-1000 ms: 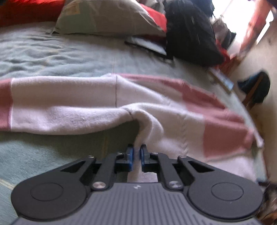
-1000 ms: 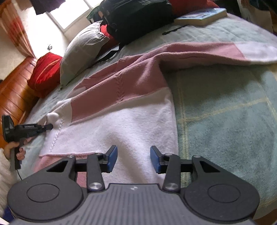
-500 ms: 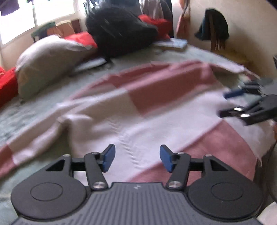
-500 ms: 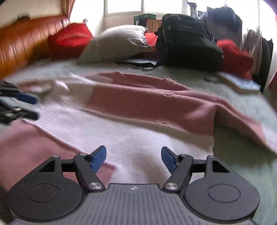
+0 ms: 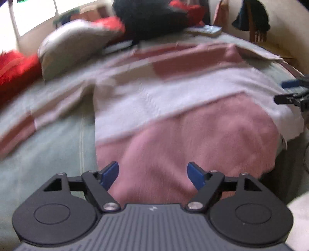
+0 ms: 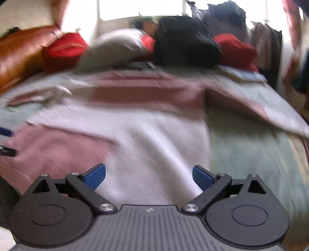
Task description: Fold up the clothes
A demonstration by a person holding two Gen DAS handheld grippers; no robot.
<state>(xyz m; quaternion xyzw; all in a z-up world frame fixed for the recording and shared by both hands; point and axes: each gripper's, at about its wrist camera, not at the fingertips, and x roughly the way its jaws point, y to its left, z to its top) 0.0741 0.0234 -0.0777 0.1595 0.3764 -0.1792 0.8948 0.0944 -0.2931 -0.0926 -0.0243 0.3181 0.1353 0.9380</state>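
- pink and white sweater (image 5: pixel 173 108) lies spread flat on the pale green bedspread (image 5: pixel 50 146), body toward the near edge, sleeves out to the left and right
- in the left wrist view the near part of the sweater is a pink block, a white band sits above it, more pink further back
- left gripper (image 5: pixel 152 174) hovers over the near pink hem, jaws opening, blue pads well apart, nothing pinched between them, only cloth seen below
- right gripper (image 6: pixel 148 176) hovers over the white part of the sweater (image 6: pixel 146 135), jaws opening, very wide, nothing gripped
- in the left wrist view the right gripper (image 5: pixel 289 92) pokes in at the right edge, beside the sweater's right side
- in the right wrist view a bit of the left gripper (image 6: pixel 5 141) shows at the left edge near the pink hem
- far end of the bed: grey pillow (image 5: pixel 77 42), red cushion (image 5: pixel 15 67), black backpack (image 5: pixel 152 17), a book (image 5: pixel 204 30) to the right of the backpack
- brown headboard (image 6: pixel 21 52) at far left in the right wrist view
- both views motion blurred, fine detail on the knit cannot be told
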